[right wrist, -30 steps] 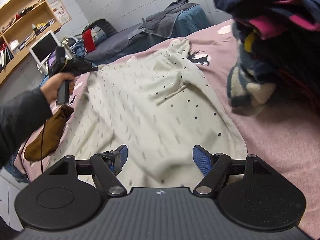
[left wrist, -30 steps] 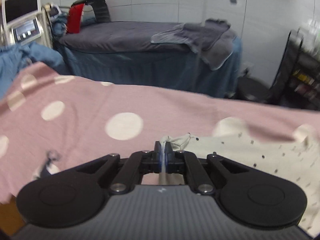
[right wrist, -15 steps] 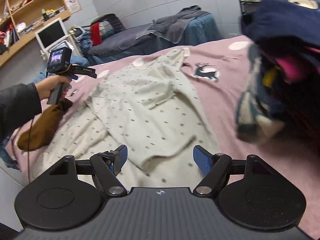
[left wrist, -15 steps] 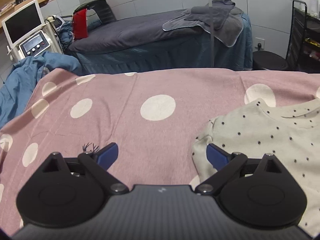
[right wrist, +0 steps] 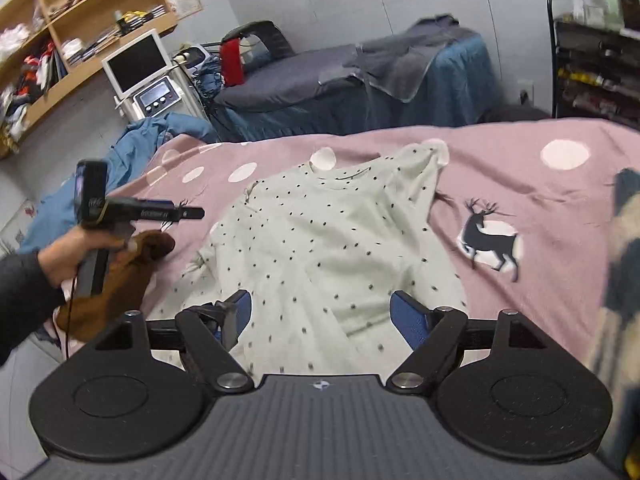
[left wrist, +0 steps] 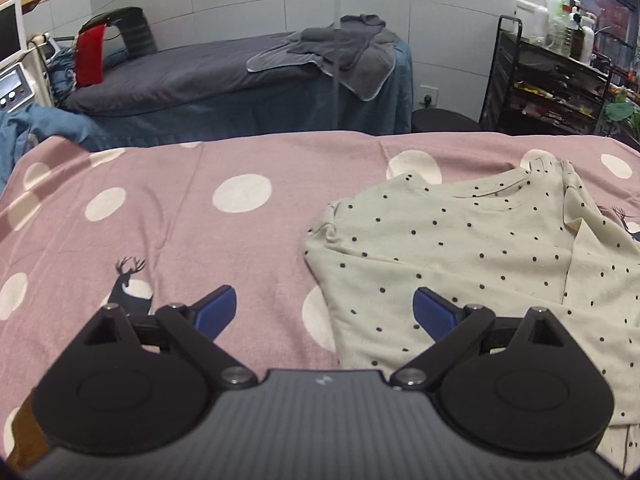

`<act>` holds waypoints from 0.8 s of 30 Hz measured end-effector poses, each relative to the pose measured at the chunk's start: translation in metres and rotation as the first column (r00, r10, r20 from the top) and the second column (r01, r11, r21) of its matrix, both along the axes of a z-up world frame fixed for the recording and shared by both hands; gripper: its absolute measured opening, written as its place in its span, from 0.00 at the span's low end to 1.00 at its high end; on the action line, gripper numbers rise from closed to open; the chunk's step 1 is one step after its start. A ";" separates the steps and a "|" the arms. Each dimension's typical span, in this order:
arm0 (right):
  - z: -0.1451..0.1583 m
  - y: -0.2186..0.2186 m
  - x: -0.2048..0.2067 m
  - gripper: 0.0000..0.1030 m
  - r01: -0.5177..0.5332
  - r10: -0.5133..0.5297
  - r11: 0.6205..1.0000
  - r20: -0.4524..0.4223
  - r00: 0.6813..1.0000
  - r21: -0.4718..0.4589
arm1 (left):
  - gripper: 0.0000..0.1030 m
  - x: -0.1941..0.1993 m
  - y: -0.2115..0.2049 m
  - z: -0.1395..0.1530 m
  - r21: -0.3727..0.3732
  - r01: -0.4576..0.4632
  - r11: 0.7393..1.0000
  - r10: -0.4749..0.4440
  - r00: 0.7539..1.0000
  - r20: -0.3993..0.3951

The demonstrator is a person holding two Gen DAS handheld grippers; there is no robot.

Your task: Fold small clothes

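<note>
Bedsheet (left wrist: 248, 232) first: pink, dotted with white circles and dark deer prints, spread across the whole near surface in both views. Next in size, cream dotted shirt (right wrist: 320, 248), lying rumpled and unfolded on that sheet, neckline toward the far edge, one sleeve bunched at the far right; in the left wrist view spread over the right half of the sheet (left wrist: 480, 248). Beyond, across the room, grey-covered treatment bed (left wrist: 208, 76) with a towel draped over its right end. At the far left in the right wrist view, wooden shelf (right wrist: 80, 20) crowded with clutter. Smaller still, brown cloth (right wrist: 116, 280) at the sheet's left edge, just beside the person's hand (right wrist: 76, 254). Left gripper (left wrist: 325, 312) spread wide, having just been opening, nothing between its blue pads, right pad over the shirt's left edge. Right gripper (right wrist: 321, 312) likewise spread, empty, hovering above the shirt's near part.
</note>
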State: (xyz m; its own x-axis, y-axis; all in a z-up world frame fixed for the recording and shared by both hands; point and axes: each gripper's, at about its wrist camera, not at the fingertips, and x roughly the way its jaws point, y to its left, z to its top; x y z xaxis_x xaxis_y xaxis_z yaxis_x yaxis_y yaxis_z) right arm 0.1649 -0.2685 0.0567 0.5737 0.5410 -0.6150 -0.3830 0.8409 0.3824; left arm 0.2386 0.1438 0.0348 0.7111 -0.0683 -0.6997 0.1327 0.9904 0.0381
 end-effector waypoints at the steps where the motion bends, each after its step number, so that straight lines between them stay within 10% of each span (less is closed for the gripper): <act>1: -0.002 0.002 0.010 1.00 -0.008 0.008 1.000 -0.010 1.000 0.026 | 0.93 0.003 -0.001 -0.002 0.009 -0.013 1.000 0.013 1.000 -0.006; 15: -0.029 0.004 0.166 1.00 0.214 -0.214 0.977 -0.046 0.976 -0.012 | 1.00 0.093 -0.004 -0.023 -0.061 -0.010 0.998 0.012 1.000 0.027; 24: -0.066 0.003 0.233 1.00 0.151 -0.155 0.988 -0.180 0.971 -0.032 | 1.00 0.172 -0.021 -0.047 -0.012 0.124 0.992 -0.125 0.992 -0.023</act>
State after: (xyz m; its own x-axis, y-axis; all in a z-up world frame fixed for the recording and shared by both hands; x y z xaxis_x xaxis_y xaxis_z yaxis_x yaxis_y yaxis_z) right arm 0.3984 -0.2657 -0.0089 0.5265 0.4433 -0.7255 -0.1748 0.8915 0.4179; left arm 0.4108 0.1232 -0.0121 0.6801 -0.1629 -0.7148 0.2556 0.9665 0.0230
